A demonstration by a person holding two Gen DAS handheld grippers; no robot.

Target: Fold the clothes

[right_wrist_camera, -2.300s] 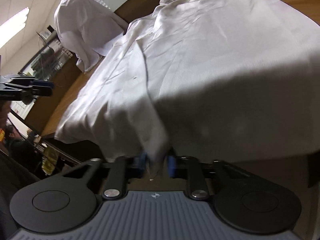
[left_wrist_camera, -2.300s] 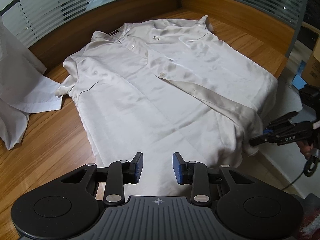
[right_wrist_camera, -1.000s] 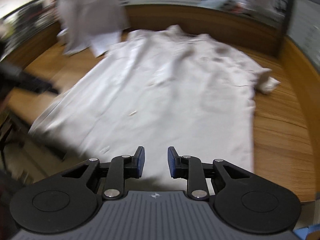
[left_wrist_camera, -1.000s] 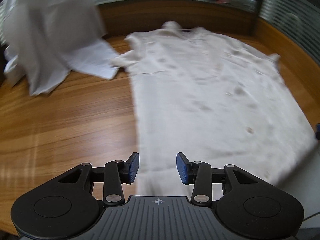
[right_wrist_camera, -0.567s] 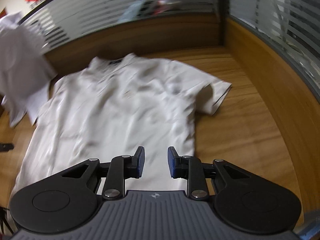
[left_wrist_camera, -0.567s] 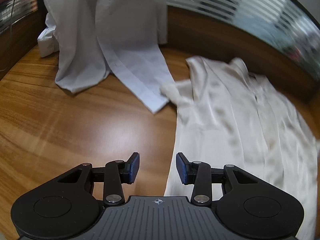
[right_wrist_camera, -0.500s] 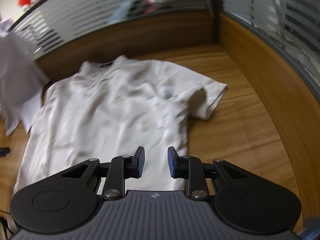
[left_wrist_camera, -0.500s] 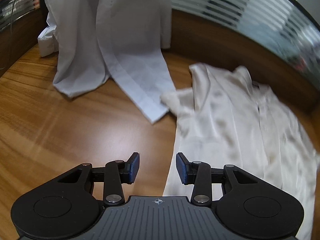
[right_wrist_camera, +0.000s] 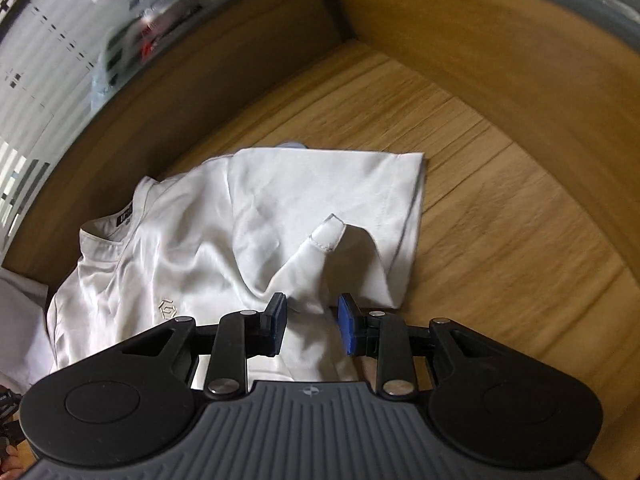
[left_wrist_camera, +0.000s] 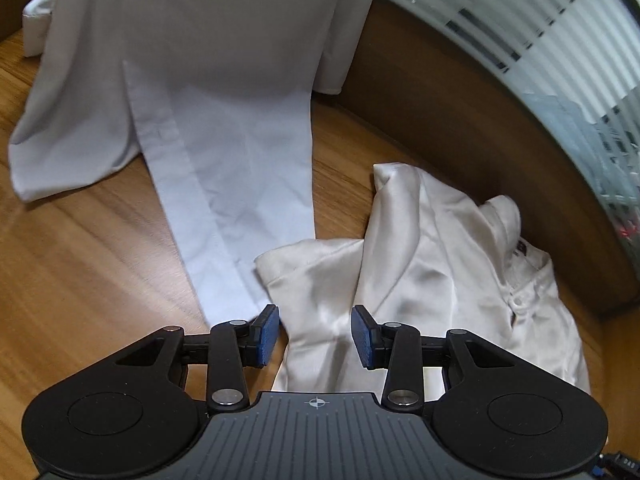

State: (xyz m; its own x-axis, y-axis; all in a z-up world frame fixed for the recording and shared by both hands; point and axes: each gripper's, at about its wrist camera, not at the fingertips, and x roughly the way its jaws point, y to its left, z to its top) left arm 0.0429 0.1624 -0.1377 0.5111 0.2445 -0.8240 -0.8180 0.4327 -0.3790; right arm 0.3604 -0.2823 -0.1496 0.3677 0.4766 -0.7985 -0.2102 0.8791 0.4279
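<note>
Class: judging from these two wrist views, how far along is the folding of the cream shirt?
Done: cream shirt lies spread on the table. In hand: left gripper and right gripper, its jaws opening, each hover at a sleeve with nothing clamped. Left: every fold; white garment untouched.

1. We count one cream shirt (left_wrist_camera: 432,248), lying on the table (left_wrist_camera: 80,264).
2. We count one white garment (left_wrist_camera: 224,120), draped behind it.
3. We count two grippers: left gripper (left_wrist_camera: 315,336), right gripper (right_wrist_camera: 311,324).
</note>
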